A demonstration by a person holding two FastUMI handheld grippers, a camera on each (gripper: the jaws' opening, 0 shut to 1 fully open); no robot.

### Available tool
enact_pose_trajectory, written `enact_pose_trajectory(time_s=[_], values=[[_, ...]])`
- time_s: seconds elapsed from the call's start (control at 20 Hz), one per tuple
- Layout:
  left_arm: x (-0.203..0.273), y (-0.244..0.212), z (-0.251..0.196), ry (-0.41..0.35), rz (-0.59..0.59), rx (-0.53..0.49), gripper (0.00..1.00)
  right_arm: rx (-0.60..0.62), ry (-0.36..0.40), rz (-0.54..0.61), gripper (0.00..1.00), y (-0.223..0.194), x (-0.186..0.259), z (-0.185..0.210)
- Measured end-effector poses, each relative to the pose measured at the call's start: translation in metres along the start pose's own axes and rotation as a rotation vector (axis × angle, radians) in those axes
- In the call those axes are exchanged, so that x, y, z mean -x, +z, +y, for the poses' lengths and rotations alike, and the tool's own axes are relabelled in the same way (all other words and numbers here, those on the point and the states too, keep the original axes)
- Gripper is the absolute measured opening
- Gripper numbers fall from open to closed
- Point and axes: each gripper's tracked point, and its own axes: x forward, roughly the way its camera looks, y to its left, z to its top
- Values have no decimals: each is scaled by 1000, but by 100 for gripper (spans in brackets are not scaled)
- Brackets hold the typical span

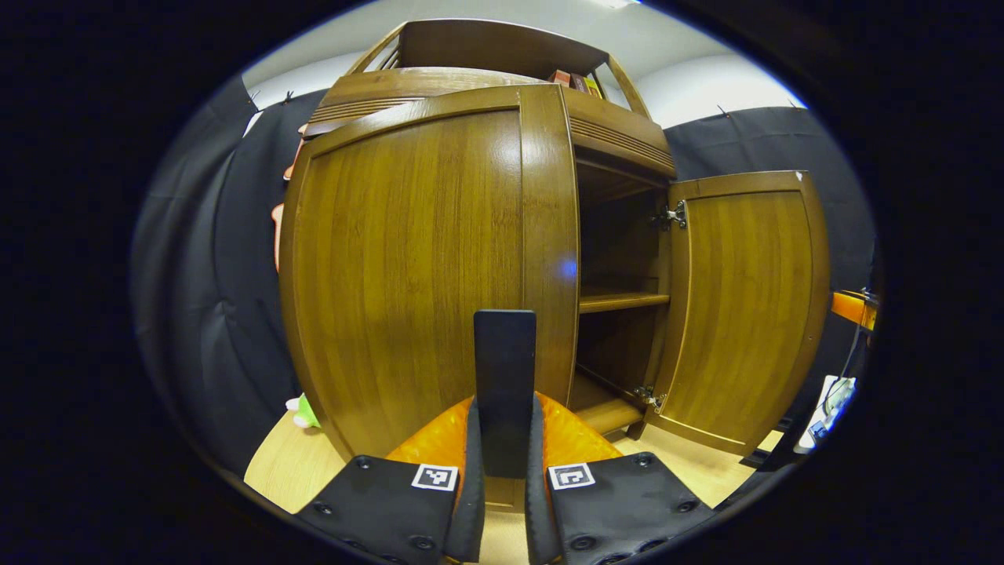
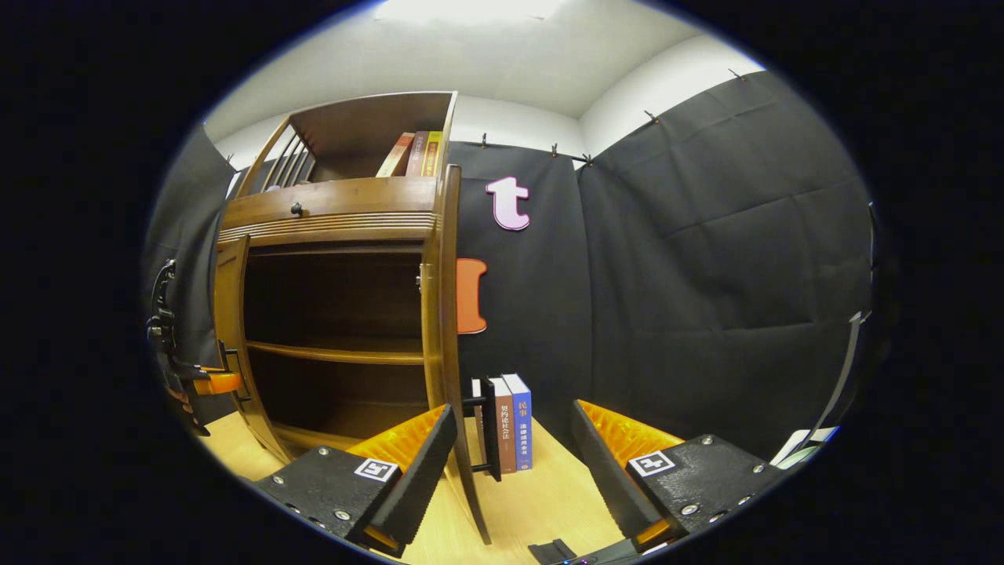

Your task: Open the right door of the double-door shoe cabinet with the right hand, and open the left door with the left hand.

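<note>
The brown wooden shoe cabinet (image 1: 620, 133) stands with its right door (image 1: 745, 306) swung wide, showing dark shelves. In the left gripper view the left door (image 1: 416, 259) is close in front, and my left gripper (image 1: 506, 404) is shut on its dark upright handle (image 1: 504, 353). In the right gripper view the right door (image 2: 449, 298) is seen edge-on, with its black handle (image 2: 492, 428) on the outer face. My right gripper (image 2: 510, 463) is open, its fingers spread either side of the door edge and handle without touching them. The left gripper (image 2: 205, 383) shows at the left door (image 2: 229, 337).
Three books (image 2: 510, 420) stand on the light wooden floor (image 2: 549, 494) against the black cloth wall, just behind the right door. More books (image 2: 414, 153) lean on the cabinet's top shelf. A green toy (image 1: 304, 412) lies on the floor left of the cabinet.
</note>
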Motion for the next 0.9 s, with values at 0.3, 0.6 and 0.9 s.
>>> enact_pose_trajectory(time_s=[0.3, 0.6, 0.9], values=[[43, -1, 17, -3, -3, 6, 29, 3, 43, -5, 100, 8, 10, 33], [80, -4, 41, 11, -7, 16, 28, 1, 102, -10, 100, 15, 20, 69], [113, -4, 71, 56, -15, 13, 24, 8, 162, -7, 100, 17, 26, 105]])
